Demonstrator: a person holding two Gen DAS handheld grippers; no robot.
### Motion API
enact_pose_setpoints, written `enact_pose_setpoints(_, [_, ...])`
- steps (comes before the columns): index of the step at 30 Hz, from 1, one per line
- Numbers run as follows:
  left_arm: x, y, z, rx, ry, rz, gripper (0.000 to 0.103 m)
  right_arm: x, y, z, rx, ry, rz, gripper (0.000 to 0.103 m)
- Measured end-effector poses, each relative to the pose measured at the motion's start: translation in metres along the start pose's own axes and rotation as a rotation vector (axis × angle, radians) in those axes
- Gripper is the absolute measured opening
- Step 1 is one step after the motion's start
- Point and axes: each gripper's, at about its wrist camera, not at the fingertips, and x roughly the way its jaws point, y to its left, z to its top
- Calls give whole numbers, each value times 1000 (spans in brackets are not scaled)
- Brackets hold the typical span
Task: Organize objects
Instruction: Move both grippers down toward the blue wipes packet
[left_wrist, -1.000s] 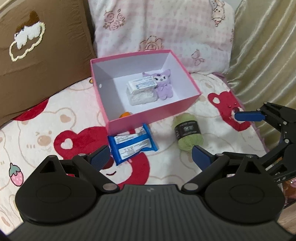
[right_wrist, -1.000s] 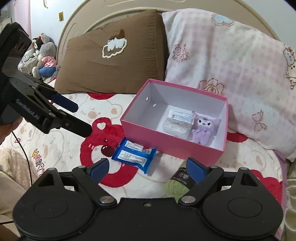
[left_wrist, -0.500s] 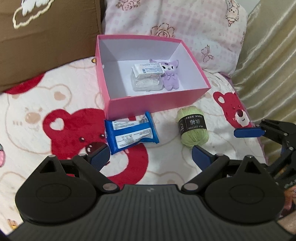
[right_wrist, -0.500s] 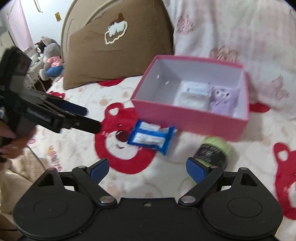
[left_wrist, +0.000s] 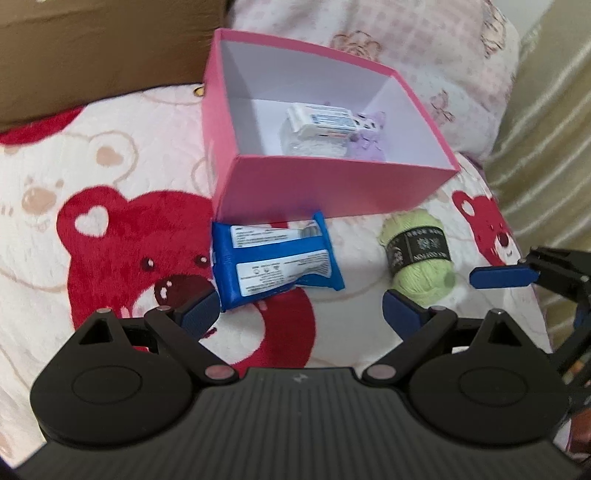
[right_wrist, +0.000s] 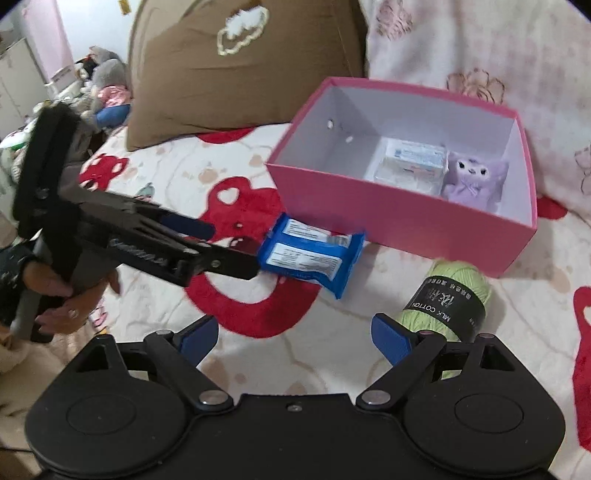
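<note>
A pink box (left_wrist: 325, 186) (right_wrist: 399, 225) stands on the bed with a white packet (left_wrist: 325, 120) (right_wrist: 410, 158) and a purple plush toy (left_wrist: 369, 142) (right_wrist: 472, 179) inside. In front of it lie a blue packet (left_wrist: 275, 266) (right_wrist: 310, 254) and a ball of green yarn (left_wrist: 419, 254) (right_wrist: 452, 299). My left gripper (left_wrist: 301, 314) is open just before the blue packet, its left fingertip at the packet's near corner. My right gripper (right_wrist: 295, 338) is open, its right fingertip next to the yarn. Nothing is between either pair of fingers.
The bed has a white blanket (left_wrist: 92, 229) with red bears. A brown pillow (right_wrist: 236, 66) and a pink patterned pillow (right_wrist: 480, 48) lean behind the box. Soft toys (right_wrist: 103, 88) sit far left. A gold curtain (left_wrist: 546, 122) hangs at the right. A hand (right_wrist: 62, 295) holds the left gripper's handle.
Both grippers have come down toward the bed. The blue packet and the yarn now look larger and closer to the fingertips. Both stay open.
</note>
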Motion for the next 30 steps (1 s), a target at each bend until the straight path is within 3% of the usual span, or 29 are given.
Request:
enact_pose_setpoints(11, [15, 28, -17, -37, -128, -50, 93, 53, 0, 0, 4, -45, -132, 91])
enact_pose_setpoints(17, [25, 36, -21, -25, -130, -28, 89, 76, 4, -6, 16, -79, -92, 89])
enact_pose_setpoints(20, [31, 43, -25, -48, -166, -75, 89, 85, 4, -7, 24, -105, -93, 89])
enact_pose_setpoints(25, [48, 51, -24, -88, -168, -54, 89, 100, -8, -8, 104, -144, -121, 89])
enact_pose_setpoints(30, [56, 59, -23, -119, -194, -35, 88, 107, -24, -8, 187, -178, -120, 79])
